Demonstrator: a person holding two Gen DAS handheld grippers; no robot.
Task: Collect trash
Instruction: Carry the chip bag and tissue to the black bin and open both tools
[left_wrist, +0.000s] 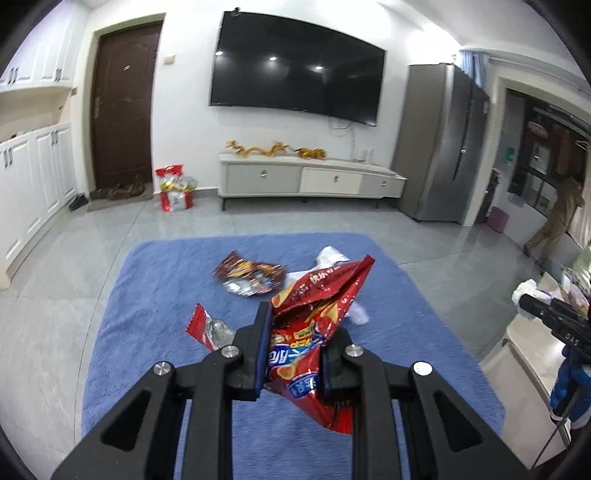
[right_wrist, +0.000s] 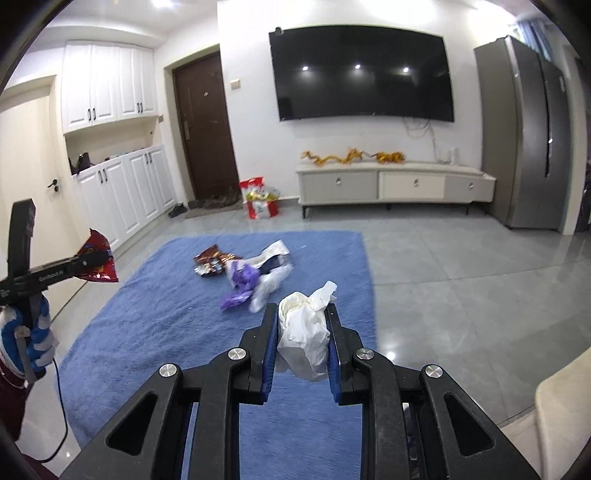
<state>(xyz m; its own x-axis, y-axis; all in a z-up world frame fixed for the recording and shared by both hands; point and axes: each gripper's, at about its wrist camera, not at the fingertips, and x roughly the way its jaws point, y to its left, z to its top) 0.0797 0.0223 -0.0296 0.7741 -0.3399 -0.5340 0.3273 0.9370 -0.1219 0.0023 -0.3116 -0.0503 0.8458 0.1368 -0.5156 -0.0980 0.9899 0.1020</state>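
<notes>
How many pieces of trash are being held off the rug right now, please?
2. A red snack bag is clamped in the left gripper, and a crumpled white wad in the right gripper. Nothing more seems hidden there.

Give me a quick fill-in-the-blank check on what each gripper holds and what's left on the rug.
1. The left gripper is shut on a crumpled ____ snack bag.
2. The right gripper is shut on a wad of ____ plastic.
3. The remaining wrappers lie on a ____ rug.
4. Beside them on the rug lies a ____ scrap.

Missing words: red; white; blue; purple
</notes>
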